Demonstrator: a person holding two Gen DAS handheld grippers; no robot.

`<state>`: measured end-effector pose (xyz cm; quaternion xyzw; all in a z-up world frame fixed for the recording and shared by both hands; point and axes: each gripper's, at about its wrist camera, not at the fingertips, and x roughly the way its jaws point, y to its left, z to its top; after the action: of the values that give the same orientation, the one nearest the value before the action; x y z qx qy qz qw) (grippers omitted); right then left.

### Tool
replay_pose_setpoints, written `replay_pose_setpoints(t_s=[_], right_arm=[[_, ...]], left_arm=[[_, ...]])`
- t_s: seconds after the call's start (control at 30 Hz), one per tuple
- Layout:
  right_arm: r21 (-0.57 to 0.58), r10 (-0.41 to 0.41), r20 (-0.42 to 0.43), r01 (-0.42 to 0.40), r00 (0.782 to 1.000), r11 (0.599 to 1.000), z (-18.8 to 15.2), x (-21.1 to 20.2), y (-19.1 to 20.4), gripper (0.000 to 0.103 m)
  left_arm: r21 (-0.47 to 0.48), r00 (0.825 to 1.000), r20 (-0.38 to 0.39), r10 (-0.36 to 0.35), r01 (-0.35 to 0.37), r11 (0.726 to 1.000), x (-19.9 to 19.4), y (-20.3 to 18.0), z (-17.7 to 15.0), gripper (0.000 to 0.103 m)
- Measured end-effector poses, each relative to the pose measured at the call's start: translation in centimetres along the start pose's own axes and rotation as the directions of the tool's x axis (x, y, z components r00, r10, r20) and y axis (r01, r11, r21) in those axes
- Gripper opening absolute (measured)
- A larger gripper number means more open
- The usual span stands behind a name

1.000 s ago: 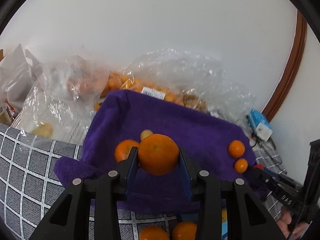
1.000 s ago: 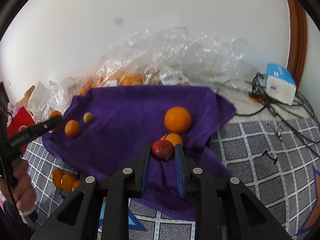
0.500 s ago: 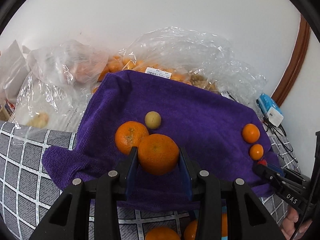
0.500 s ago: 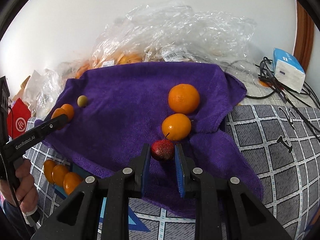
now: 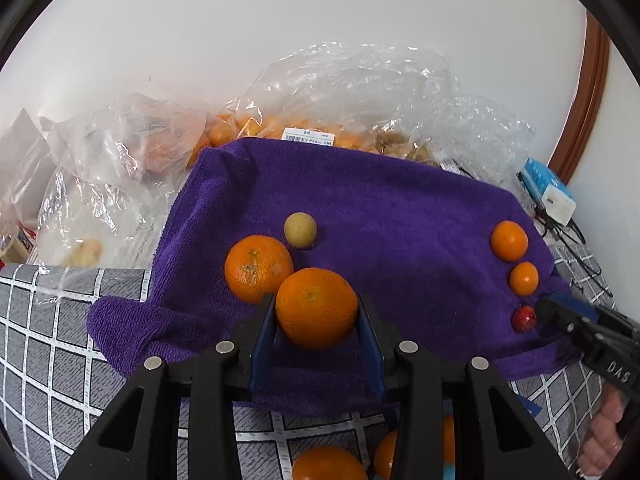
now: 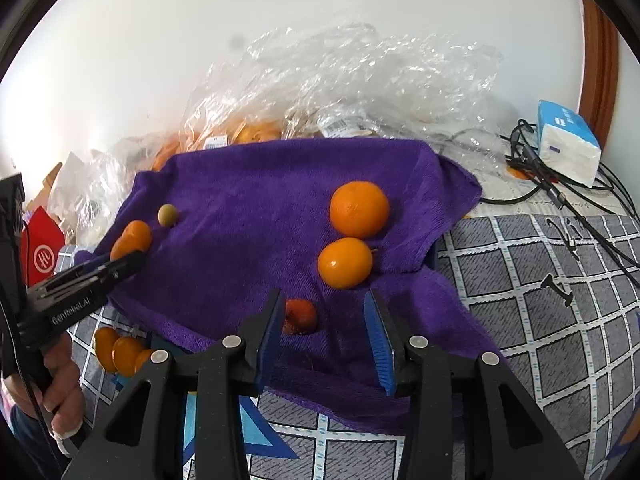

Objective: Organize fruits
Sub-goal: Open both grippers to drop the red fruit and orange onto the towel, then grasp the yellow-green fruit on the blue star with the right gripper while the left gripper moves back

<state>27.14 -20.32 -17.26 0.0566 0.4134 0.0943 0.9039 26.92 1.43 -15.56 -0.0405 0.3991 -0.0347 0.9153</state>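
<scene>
Left gripper (image 5: pixel 316 312): clamped on an orange (image 5: pixel 316 307), held over the purple towel (image 5: pixel 400 216).
Right gripper (image 6: pixel 326 320): fingers spread wide.
Strawberry (image 6: pixel 299 316): on towel, beside left finger, unheld.

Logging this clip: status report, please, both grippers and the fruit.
Left gripper shut on orange. Right gripper open, strawberry on purple towel by its left finger. Nothing blocking.

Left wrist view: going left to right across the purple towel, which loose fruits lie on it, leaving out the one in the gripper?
Large orange with a scarred top → small round yellow-green fruit → medium round orange → smaller orange and small red strawberry-like fruit, nearly level left to right.
</scene>
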Motion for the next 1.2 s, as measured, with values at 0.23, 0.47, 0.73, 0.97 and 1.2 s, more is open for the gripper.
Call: replay_pose_setpoints(t_s=[0.23, 0.47, 0.73, 0.97, 1.2], right_arm=[[0.016, -0.014, 0.029, 0.014, 0.999, 1.000, 0.0, -0.6, -0.5, 0.045], [-0.014, -0.058, 0.072, 0.059, 0.996, 0.998, 0.2, -1.7, 0.3, 0.047], [-0.038, -0.145, 0.113, 0.150, 0.983, 0.988, -1.0, -5.5, 1.5, 0.050], [-0.027, -0.175, 0.126, 0.179, 0.977, 0.983, -1.7, -8.4, 2.4, 0.050], [-0.074, -0.092, 0.069, 0.097, 0.993, 0.993, -3.0, -6.9, 4.7, 0.047]], left_arm=[[0.007, 1.000, -0.011, 0.003, -0.003, 1.000, -0.2, -0.1, 0.0, 0.040], [0.033, 0.999, 0.035, -0.019, 0.018, 0.999, -1.3, -0.7, 0.1, 0.048], [-0.008, 0.992, 0.116, -0.058, 0.059, 0.998, -4.2, -0.1, 0.7, 0.049], [-0.030, 0.983, 0.180, -0.034, 0.040, 0.999, -8.9, 0.9, 1.7, 0.049], [-0.023, 0.991, 0.137, -0.010, 0.014, 1.000, -10.9, 4.7, -2.0, 0.049]])
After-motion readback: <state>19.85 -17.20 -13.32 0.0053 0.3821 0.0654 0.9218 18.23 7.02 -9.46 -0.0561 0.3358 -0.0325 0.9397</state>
